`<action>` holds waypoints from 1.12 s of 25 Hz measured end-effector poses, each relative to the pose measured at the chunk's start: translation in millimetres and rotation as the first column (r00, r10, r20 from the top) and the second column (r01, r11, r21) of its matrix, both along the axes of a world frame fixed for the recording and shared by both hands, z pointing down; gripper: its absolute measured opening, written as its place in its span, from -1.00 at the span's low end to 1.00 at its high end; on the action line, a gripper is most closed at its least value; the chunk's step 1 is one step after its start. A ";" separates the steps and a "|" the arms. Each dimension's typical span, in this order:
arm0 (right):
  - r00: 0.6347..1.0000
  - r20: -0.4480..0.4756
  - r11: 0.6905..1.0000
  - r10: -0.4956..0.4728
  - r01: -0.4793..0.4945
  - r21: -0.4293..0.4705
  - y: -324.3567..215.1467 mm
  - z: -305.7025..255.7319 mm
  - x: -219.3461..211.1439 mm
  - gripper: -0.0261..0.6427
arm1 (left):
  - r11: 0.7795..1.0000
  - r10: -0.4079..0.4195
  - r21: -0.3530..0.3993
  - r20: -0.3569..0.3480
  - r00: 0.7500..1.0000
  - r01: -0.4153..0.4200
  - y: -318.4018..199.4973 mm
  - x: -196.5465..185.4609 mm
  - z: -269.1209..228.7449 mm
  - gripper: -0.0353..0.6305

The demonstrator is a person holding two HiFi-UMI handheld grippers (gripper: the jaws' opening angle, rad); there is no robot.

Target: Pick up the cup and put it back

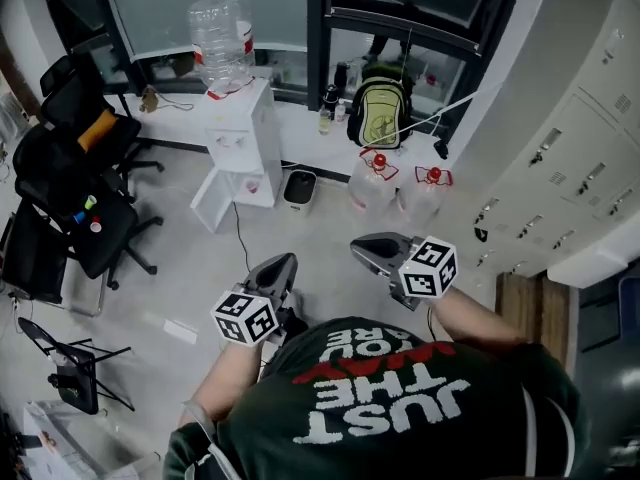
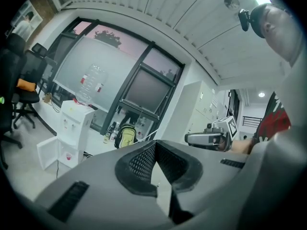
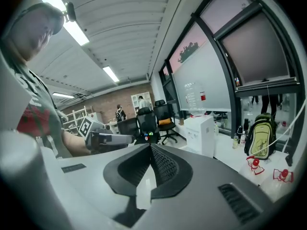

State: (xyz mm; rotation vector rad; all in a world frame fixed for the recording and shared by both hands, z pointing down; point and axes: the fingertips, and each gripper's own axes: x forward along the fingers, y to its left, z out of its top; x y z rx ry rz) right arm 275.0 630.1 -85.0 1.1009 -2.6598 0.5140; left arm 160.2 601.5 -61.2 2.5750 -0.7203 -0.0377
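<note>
holding a gripper in each hand, the person in a dark green t-shirt [image 1: 400, 398] stands over a pale floor [image 1: 190, 278] with both tools out in front, side by side and apart. the left gripper [image 1: 285, 261] points about level. in its own view [image 2: 154, 145] its black ribbed fingers [image 2: 139, 162] are pressed together with nothing between them. the right gripper [image 1: 358, 248] tips slightly downward. its view [image 3: 150, 148] shows its fingers [image 3: 165, 164] likewise closed and empty. each tool appears in the other's camera, the right gripper [image 2: 189, 138] off to the side of the left one and the left gripper [image 3: 128, 139] beside the right.

further out on the floor stands a white water dispenser [image 1: 245, 128] with a clear bottle [image 1: 222, 38] upside down on top. its lower door hangs open, and a small pink thing [image 2: 67, 156] sits in that compartment. it is too small to tell whether it is the cup; no cup can be made out elsewhere. a small white bin [image 1: 299, 188] stands just beside the dispenser, and two water jugs [image 1: 372, 183] with red caps stand near it. beyond them a green backpack [image 1: 380, 108] rests on a low ledge under the windows. black office chairs [image 1: 70, 168] stand at the left, grey lockers [image 1: 570, 168] at the right.
</note>
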 end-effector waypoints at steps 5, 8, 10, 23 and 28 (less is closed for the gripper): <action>1.000 -0.021 0.999 -0.023 0.023 0.032 -121.4 6.9 -16.2 -0.82 | 1.000 0.011 -0.010 -0.018 1.000 -0.011 -129.2 -14.5 24.3 -0.90; 1.000 0.023 1.000 -0.008 0.008 0.029 -210.4 -2.3 -31.7 -0.82 | 1.000 0.023 -0.013 0.006 1.000 -0.023 -219.1 -26.9 26.5 -0.90; 1.000 0.021 0.999 -0.019 0.018 0.032 -264.0 -11.0 -44.6 -0.82 | 1.000 0.028 0.000 0.014 1.000 -0.028 -274.2 -36.0 18.8 -0.90; 0.995 0.015 0.995 -0.097 0.097 -0.033 -461.3 2.1 -74.6 -0.82 | 0.997 -0.058 -0.051 0.039 0.998 0.060 -457.3 -73.0 40.9 -0.90; 0.983 0.044 0.982 -0.176 0.178 -0.055 -504.2 19.9 -70.4 -0.82 | 0.985 -0.152 -0.077 0.073 0.986 0.157 -491.4 -76.7 63.1 -0.90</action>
